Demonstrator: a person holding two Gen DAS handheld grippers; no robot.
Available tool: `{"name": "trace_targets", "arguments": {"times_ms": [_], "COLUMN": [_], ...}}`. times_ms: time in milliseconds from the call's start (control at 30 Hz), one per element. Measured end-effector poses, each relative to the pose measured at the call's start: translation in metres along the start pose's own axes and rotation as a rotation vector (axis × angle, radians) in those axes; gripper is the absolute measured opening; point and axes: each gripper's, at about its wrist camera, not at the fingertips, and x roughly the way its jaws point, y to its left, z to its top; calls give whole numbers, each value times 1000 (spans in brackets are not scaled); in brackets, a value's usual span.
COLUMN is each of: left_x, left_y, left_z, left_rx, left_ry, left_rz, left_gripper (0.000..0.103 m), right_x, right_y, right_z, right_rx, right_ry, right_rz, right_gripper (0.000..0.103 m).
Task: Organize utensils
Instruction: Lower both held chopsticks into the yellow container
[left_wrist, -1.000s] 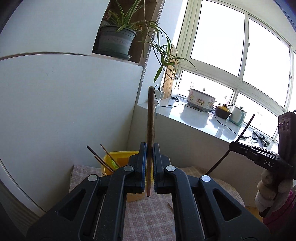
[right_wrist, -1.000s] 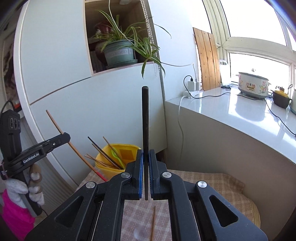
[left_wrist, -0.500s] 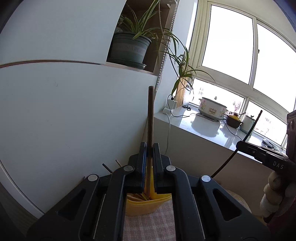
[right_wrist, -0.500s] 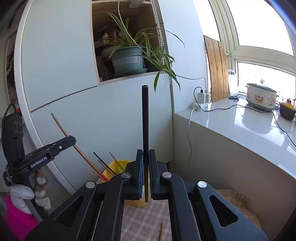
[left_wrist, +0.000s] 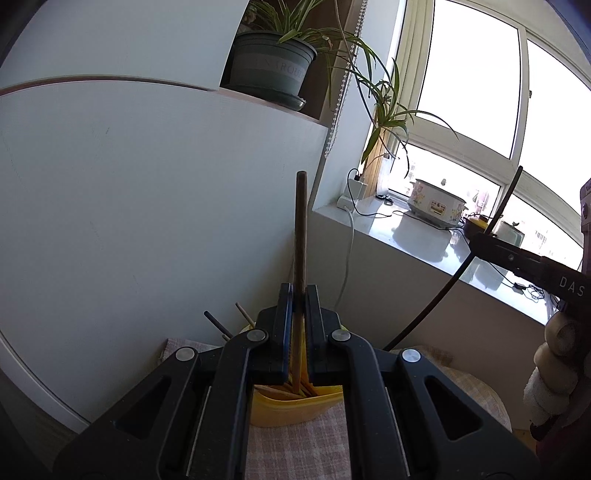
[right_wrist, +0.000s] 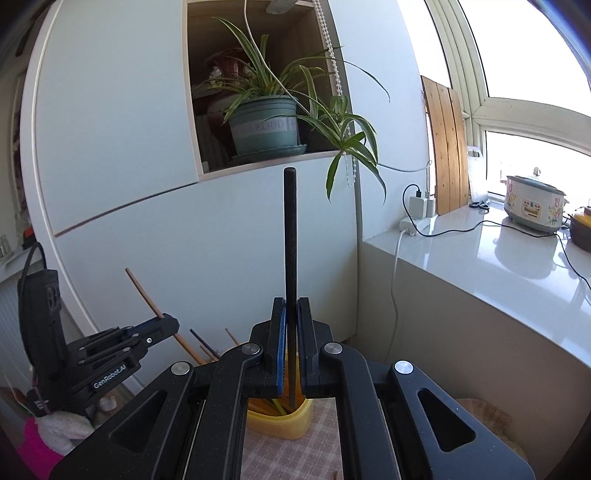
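My left gripper (left_wrist: 298, 295) is shut on a brown wooden chopstick (left_wrist: 300, 236) that stands upright, its lower end over the yellow holder (left_wrist: 295, 410). The holder has several chopsticks in it. My right gripper (right_wrist: 291, 310) is shut on a black chopstick (right_wrist: 290, 236), also upright, its lower tip just above the yellow holder (right_wrist: 280, 424). In the left wrist view the right gripper (left_wrist: 484, 240) shows at the right with the black chopstick (left_wrist: 458, 273) slanting. In the right wrist view the left gripper (right_wrist: 171, 321) shows at the left with the brown chopstick (right_wrist: 144, 293).
The holder stands on a checked cloth (left_wrist: 295, 454) against a white cabinet (left_wrist: 129, 203). A potted plant (right_wrist: 264, 125) sits in a niche above. To the right runs a white counter (right_wrist: 498, 266) with cables and a cooker (right_wrist: 532, 203). A gloved hand (left_wrist: 554, 373) holds the right gripper.
Both grippers have moved closer to the yellow holder, which now lies right under their fingers. Each keeps its chopstick upright and clamped.
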Motion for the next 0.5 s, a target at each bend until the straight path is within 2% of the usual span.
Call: {"name": "trace_targets", "arguments": {"times_ms": [500], "left_x": [13], "left_y": [0], "left_z": [-16], "left_rx": [-2], "left_ry": [53], "left_rz": [3], "left_gripper": [4], "right_x": [52], "right_y": [-2], "right_z": [-31], "right_rx": [8], "right_ry": [140], "right_rz": [-16], "right_gripper": [4]}}
